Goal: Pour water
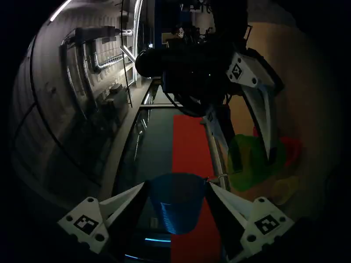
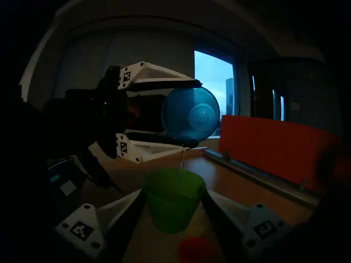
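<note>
- My left gripper [image 1: 177,187] — fingers clamped on the blue cup [image 1: 177,206], one on each side, cup tipped onto its side.
- My right gripper [image 2: 173,193] — fingers clamped on the green cup [image 2: 173,204], upright, just below the blue cup.
- Thin water stream [image 2: 182,158] drops from the blue cup's rim into the green cup.
- Red cup [image 2: 195,250] and yellow cup [image 1: 285,189] stand on the wooden bench [image 2: 228,175] near the green cup.
- Can't tell if the green cup touches the bench.
- Red panel [image 2: 276,149] along the bench's edge, window [image 2: 213,79] behind.
</note>
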`<state>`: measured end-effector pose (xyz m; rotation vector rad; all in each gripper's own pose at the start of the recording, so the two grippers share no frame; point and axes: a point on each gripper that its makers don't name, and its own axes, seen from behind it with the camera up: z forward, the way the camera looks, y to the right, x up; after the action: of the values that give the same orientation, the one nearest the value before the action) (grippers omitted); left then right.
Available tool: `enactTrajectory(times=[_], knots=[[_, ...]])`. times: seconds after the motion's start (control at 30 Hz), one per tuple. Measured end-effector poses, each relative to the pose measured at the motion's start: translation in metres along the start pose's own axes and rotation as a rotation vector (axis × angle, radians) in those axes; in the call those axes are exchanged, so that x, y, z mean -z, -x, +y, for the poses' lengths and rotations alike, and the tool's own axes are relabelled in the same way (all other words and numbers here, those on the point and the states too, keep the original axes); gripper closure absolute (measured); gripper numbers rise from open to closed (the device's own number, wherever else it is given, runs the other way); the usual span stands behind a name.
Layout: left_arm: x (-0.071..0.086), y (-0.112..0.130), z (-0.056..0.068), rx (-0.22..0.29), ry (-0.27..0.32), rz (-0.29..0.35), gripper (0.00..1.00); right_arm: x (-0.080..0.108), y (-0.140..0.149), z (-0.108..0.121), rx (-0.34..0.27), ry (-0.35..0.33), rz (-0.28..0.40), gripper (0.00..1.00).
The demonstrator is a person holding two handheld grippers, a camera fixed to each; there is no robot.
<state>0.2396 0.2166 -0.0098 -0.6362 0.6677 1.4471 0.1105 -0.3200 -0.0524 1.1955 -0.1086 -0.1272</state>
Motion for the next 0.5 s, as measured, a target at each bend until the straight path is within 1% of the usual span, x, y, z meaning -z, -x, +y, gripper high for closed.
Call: enactTrajectory(times=[0.2,0.5], knots=[[-0.0001,0.0002,0.001,-0.017,-0.003,-0.002,0.12,0.0008,-0.0012,-0.0006,0.002,0.001,0.002,0.06],[-0.0009,-0.0004,-0.0012,-0.014,-0.008,0.0,0.12,0.0012,-0.0027,-0.0004,0.004,0.002,0.004,0.05]])
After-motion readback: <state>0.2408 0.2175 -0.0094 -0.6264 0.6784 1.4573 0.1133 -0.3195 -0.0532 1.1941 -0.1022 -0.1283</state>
